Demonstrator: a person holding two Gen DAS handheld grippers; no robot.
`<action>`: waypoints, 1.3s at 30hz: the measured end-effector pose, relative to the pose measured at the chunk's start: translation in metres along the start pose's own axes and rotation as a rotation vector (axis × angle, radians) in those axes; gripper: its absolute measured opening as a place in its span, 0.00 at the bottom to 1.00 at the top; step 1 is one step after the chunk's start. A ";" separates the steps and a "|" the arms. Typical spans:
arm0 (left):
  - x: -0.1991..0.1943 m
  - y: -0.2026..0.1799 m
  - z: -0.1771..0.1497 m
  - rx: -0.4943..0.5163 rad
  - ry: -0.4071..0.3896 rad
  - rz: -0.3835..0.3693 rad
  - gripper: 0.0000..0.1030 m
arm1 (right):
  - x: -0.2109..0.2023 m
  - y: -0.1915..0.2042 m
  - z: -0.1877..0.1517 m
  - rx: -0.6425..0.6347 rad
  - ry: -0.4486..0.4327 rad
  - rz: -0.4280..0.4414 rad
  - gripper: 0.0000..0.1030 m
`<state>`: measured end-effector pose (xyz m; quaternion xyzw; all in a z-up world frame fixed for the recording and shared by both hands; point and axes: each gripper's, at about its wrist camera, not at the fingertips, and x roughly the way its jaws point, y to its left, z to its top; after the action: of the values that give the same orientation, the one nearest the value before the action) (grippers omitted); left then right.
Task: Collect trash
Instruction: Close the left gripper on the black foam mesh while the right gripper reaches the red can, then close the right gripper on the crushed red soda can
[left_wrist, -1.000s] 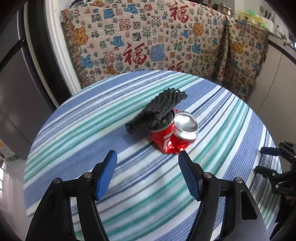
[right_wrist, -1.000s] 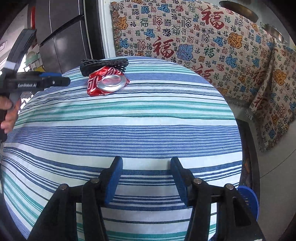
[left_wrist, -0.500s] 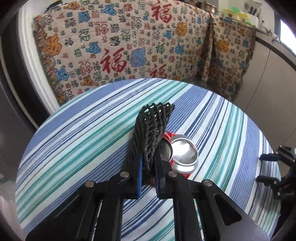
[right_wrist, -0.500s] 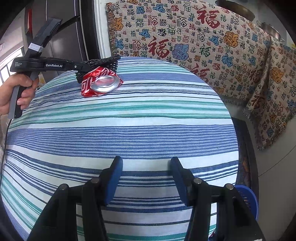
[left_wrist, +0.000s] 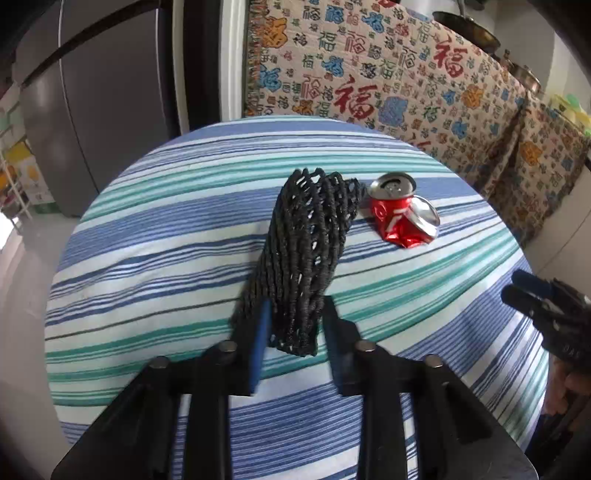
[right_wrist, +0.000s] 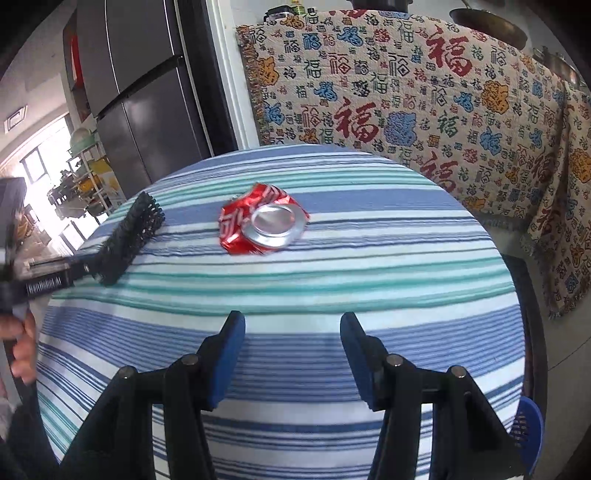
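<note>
My left gripper (left_wrist: 295, 325) is shut on a black foam net sleeve (left_wrist: 310, 251) and holds it above the striped round table (left_wrist: 166, 258). The sleeve also shows at the left of the right wrist view (right_wrist: 129, 240), clamped in the left gripper (right_wrist: 92, 269). A crushed red soda can (left_wrist: 400, 216) lies on the table to the right of the sleeve; in the right wrist view the can (right_wrist: 264, 225) lies ahead of my right gripper (right_wrist: 291, 354), which is open and empty over the table's near part. The right gripper shows at the right edge of the left wrist view (left_wrist: 532, 295).
A patterned cloth (right_wrist: 406, 103) covers furniture behind the table. A grey fridge (right_wrist: 147, 92) stands at the back left. A blue basket (right_wrist: 528, 424) sits low beside the table at the right.
My left gripper has lifted the net sleeve off the can and carried it left, away from the can. My right gripper has moved closer to the can, still open.
</note>
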<state>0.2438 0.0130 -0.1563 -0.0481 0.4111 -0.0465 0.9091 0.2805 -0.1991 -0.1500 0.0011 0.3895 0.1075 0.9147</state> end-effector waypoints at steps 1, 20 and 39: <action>0.001 0.000 -0.002 -0.001 -0.002 -0.007 0.61 | 0.004 0.007 0.006 0.000 -0.002 0.018 0.53; -0.004 0.014 0.019 -0.059 -0.068 -0.050 0.68 | 0.080 0.048 0.091 0.077 0.092 0.062 0.08; 0.023 0.007 0.018 -0.036 0.006 -0.056 0.85 | -0.031 0.003 -0.018 -0.132 -0.008 0.070 0.73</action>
<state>0.2727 0.0179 -0.1622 -0.0760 0.4132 -0.0644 0.9052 0.2463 -0.2036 -0.1408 -0.0454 0.3777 0.1649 0.9100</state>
